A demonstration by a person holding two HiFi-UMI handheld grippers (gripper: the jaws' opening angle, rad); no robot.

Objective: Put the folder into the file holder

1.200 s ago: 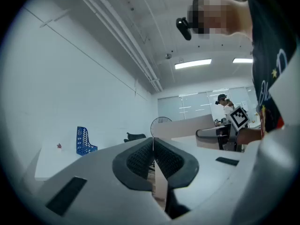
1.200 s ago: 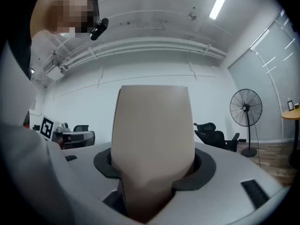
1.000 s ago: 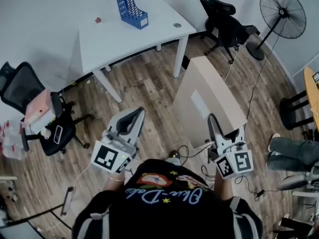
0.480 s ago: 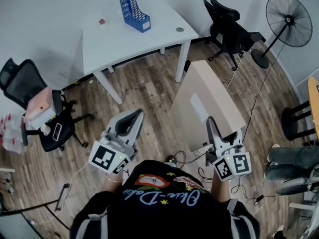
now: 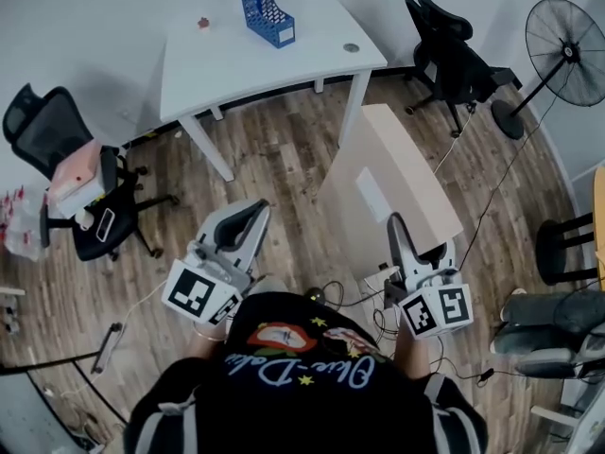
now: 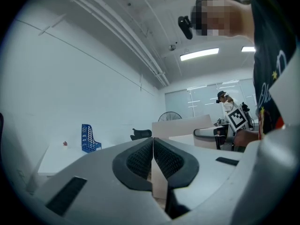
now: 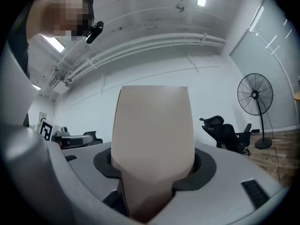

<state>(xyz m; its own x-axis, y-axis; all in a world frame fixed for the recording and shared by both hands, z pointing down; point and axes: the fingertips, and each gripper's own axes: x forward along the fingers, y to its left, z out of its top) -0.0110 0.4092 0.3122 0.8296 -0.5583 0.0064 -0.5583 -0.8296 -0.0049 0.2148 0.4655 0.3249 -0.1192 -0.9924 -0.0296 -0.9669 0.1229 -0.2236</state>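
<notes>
Wood-floor office, white table (image 5: 274, 64) at 12 o'clock, well apart from the person. Blue file holder (image 5: 265, 8) stands on the table's far side. Right gripper (image 5: 402, 244) is spread wide and clamped on the near end of the beige folder (image 5: 392, 183), whose long axis runs 6 to 12, away from the body. Left gripper (image 5: 248, 214) has its jaws pressed together, nothing between. From the folder's far end the holder sits at 11 o'clock, so I'd expect a walk-up, then a swing left.
</notes>
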